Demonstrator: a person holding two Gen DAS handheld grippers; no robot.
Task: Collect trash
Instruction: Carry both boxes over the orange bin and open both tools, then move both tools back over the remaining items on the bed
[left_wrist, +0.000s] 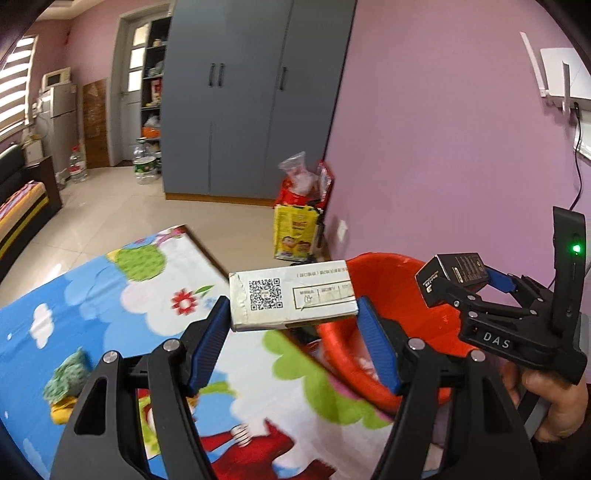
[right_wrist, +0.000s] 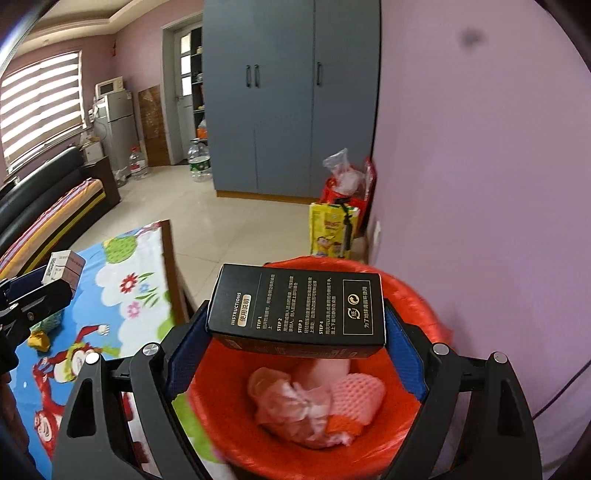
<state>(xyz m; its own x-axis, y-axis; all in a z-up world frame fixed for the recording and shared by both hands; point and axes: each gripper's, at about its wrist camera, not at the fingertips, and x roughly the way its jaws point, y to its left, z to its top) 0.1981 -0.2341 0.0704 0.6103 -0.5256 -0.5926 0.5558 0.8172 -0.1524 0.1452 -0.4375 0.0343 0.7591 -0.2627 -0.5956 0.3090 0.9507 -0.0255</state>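
Observation:
My left gripper (left_wrist: 293, 306) is shut on a white box (left_wrist: 291, 299) with a QR code, held above the edge of the cartoon-print table cover (left_wrist: 110, 295). My right gripper (right_wrist: 295, 328) is shut on a black box (right_wrist: 299, 314) with white printed instructions, held over the red trash bin (right_wrist: 417, 295). The bin holds crumpled pink bags and white foam netting (right_wrist: 354, 391). In the left wrist view the right gripper (left_wrist: 465, 284) with the black box (left_wrist: 448, 275) hangs over the red bin (left_wrist: 391, 273). The right wrist view catches the left gripper (right_wrist: 44, 284) and white box (right_wrist: 64, 267) at far left.
A green-white crumpled wrapper (left_wrist: 68, 376) and a yellow scrap (left_wrist: 62, 410) lie on the table cover. Beyond the bin, a yellow bag (left_wrist: 295, 230) and a red bag (left_wrist: 306, 184) stand against the pink wall. A grey wardrobe (left_wrist: 251, 96), water jugs (left_wrist: 146, 166) and a bench (right_wrist: 44, 206) line the tiled floor.

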